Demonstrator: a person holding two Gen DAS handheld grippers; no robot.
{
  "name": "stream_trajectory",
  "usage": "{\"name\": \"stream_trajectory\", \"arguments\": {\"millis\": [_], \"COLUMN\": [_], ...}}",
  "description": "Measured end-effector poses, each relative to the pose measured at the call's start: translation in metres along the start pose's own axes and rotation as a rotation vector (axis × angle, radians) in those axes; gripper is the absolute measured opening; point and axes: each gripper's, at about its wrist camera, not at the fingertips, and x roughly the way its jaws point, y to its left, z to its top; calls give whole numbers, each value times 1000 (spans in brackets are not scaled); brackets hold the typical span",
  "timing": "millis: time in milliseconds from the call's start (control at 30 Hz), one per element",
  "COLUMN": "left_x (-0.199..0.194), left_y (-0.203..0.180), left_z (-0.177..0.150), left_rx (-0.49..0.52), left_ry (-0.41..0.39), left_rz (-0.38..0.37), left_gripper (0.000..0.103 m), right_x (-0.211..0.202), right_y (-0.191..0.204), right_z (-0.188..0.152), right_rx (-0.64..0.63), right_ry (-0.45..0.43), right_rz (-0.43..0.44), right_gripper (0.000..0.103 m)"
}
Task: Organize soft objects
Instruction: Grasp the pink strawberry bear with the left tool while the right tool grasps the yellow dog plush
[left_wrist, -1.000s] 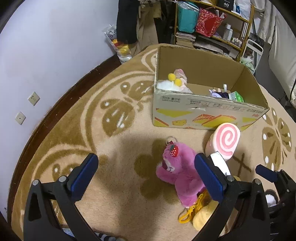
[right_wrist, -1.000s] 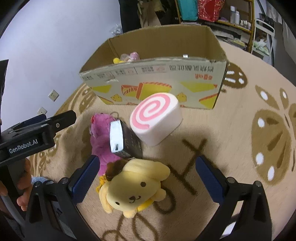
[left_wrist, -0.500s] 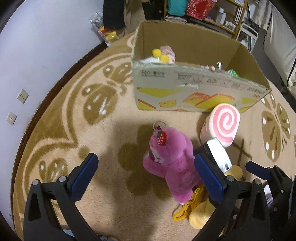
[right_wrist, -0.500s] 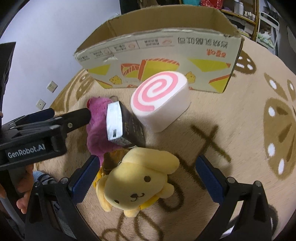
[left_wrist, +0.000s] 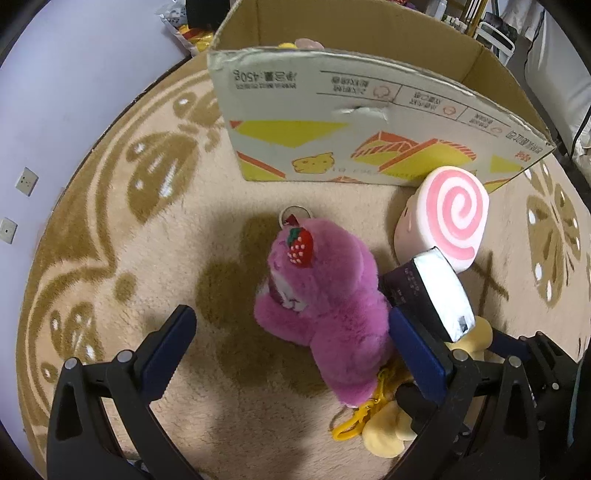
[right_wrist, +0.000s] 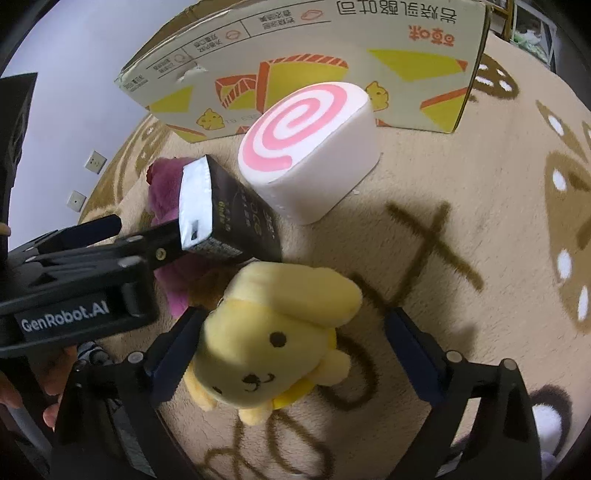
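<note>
— Left wrist view: what's on the rug (left_wrist: 155, 258)?

— A pink plush bear (left_wrist: 328, 306) with a strawberry on its head lies in front of the cardboard box (left_wrist: 369, 122). The left tool (left_wrist: 291, 345) hangs over it, spread wide, one blue finger (left_wrist: 168, 350) on bare rug to the bear's left, the other (left_wrist: 417, 356) just at its right flank. Nothing is gripped.

— And beside it?

— A dark carton (left_wrist: 428, 295) with a white end leans against the bear's right side, touching the pink-swirl roll cushion (left_wrist: 447, 218), which sits just beside the box's front wall.

— The right wrist view?

— The right tool (right_wrist: 295, 354) is also wide apart, straddling a yellow plush dog (right_wrist: 273, 339) lying face up on the rug (right_wrist: 461, 184). Its left finger (right_wrist: 173, 354) touches the dog's side; the right finger (right_wrist: 410, 354) stands clear of it. The dog's ear touches the carton (right_wrist: 225, 214). The swirl cushion (right_wrist: 310, 147) lies beyond, the box (right_wrist: 295, 62) behind it. The left tool's black body (right_wrist: 74, 280) crosses in at the left edge, over the bear (right_wrist: 166, 184)
</note>
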Motion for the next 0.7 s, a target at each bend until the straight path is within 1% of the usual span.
{"name": "stream_trajectory", "arguments": {"millis": [33,67,100,133,167,200,367,500,533,600,667,700], "left_x": [2,4,6,8,9,11,18,19,19,20,21,21], "left_y": [0,0,0,-1,-1,-2,0,-3,-4,-9,-9,-9], "left_z": [0,0,1,0,1,0,-1,-1,-1,-3,-4,-4], "left_rx": [-4,-8,-10,-10,-10,-9,-17,-22,-14,-13,-38,-51], "left_ry": [2,3,4,7,8,10,22,13,9,14,32,38], "left_rz": [0,0,-1,-1,-1,-2,-12,10,10,-9,-67,-91], "left_gripper": [103,103,103,103,103,103,101,100,98,90,76,74], "right_x": [0,0,0,-3,-2,0,2,3,0,0,0,0], "right_y": [0,-1,1,-2,0,3,8,13,15,18,19,21], "right_z": [0,1,1,-1,-1,1,2,6,9,11,11,12], "right_rx": [-3,-8,-15,-17,-16,-15,-21,-26,-32,-47,-54,-58], "right_ry": [-1,-1,-1,2,6,7,2,-13,-18,-26,-29,-32], "right_rz": [3,8,16,31,49,57,56,50,43,28,21,16], "right_gripper": [95,91,84,80,74,71,70,67,66,66,65,65]}}
